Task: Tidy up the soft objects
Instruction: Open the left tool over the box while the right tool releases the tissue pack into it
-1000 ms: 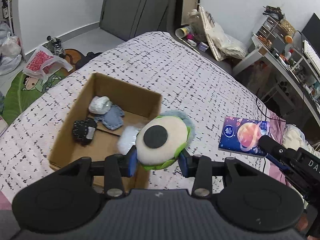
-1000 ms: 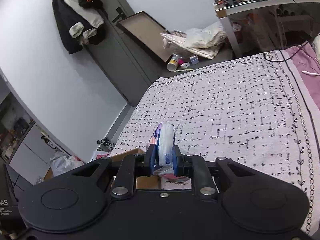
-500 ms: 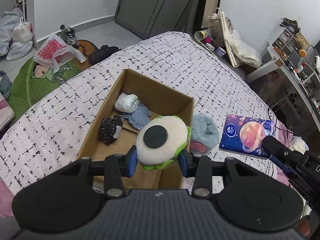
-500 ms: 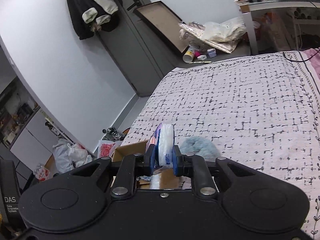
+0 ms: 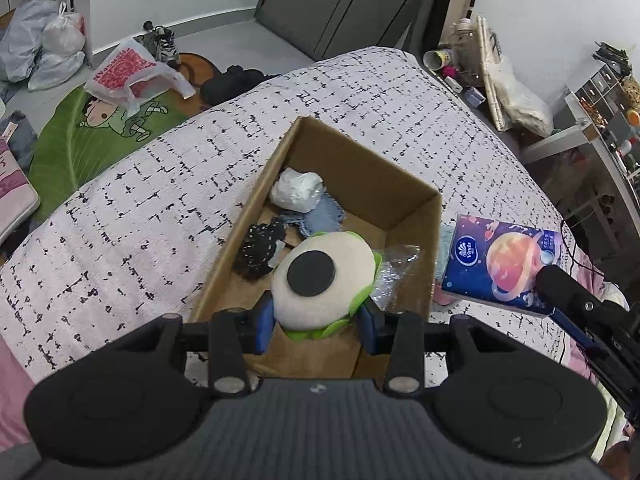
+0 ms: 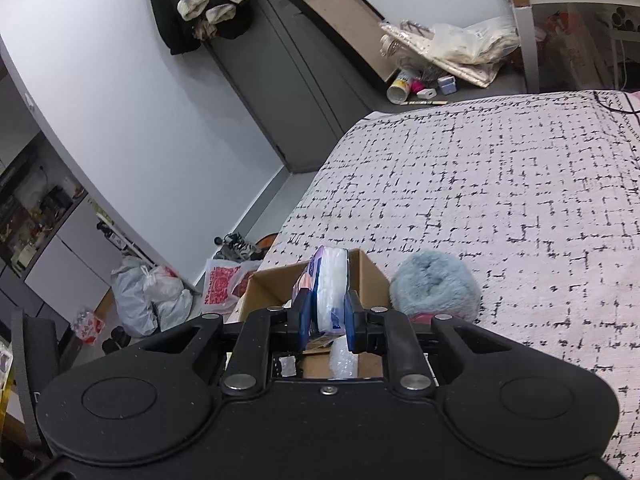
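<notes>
Left gripper (image 5: 316,326) pinching eyeball plush (image 5: 324,290) — directly over cardboard box (image 5: 412,200) near end; right gripper (image 6: 327,326) clamped on tissue pack (image 6: 330,284).

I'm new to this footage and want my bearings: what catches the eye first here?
First, the round plush eyeball toy, white with a black pupil and green trim, clamped in the left gripper over the open cardboard box on the bed. Next, the blue tissue pack printed with an orange planet, held on edge by the right gripper, beside a fluffy blue-grey ball lying outside the box.
</notes>
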Available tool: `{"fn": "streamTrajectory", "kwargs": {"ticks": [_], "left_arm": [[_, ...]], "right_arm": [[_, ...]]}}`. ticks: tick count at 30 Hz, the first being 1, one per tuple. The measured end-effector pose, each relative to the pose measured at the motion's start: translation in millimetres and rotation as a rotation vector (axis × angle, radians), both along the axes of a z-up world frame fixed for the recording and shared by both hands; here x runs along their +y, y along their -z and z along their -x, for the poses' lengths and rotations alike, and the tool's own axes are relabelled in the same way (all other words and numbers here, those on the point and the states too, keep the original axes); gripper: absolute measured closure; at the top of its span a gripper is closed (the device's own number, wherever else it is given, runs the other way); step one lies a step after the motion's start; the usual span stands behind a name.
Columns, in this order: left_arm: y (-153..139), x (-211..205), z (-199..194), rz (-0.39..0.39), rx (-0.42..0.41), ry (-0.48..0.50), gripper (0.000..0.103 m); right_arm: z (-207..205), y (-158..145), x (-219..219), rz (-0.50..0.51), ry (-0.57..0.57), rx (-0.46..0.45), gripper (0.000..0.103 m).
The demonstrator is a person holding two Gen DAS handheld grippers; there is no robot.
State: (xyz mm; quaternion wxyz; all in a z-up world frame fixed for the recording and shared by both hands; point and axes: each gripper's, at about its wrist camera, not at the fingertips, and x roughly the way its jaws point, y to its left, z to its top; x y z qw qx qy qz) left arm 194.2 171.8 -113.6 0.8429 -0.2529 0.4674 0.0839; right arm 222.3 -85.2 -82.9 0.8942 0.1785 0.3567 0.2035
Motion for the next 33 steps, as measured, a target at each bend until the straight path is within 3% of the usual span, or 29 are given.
{"fn": "streamTrajectory", "kwargs": {"ticks": [6,11,17,19,21,22,26,29,33], "left_arm": [[4,4,-4,-0.005,0.015,-0.012,0.058],[1,9,-8,0.008,0.033,-0.010,0.044],[-14,17,-2,-0.032,0.001,-0.033,0.042],[-17,20,-2,-0.039,0.000,-0.043,0.042],[-18,22,0,-0.047,0.002,-0.052,0.042],[-19,22,0,-0.050,0.002,-0.054,0.042],[-23,13,0,-0.065,0.001,-0.032,0.040],[-23,2,-2,-0.072,0.004,-0.018,0.027],[-25,-15,-4,-0.087,-0.002,0.017,0.022]], "right_arm": [[-3,2,9,-0.001,-0.017,0.009,0.086],[-4,6,15,-0.012,-0.024,0.025,0.086],[-11,10,26,-0.040,-0.045,0.055,0.084],[-13,11,31,-0.055,-0.066,0.070,0.078],[-13,11,32,-0.045,-0.065,0.076,0.048],[-11,10,31,-0.032,-0.058,0.066,0.043],[-6,7,18,-0.035,-0.057,0.053,0.032],[-2,4,5,-0.022,-0.031,0.029,0.023],[1,1,-12,0.007,-0.015,0.009,0.010]]}}
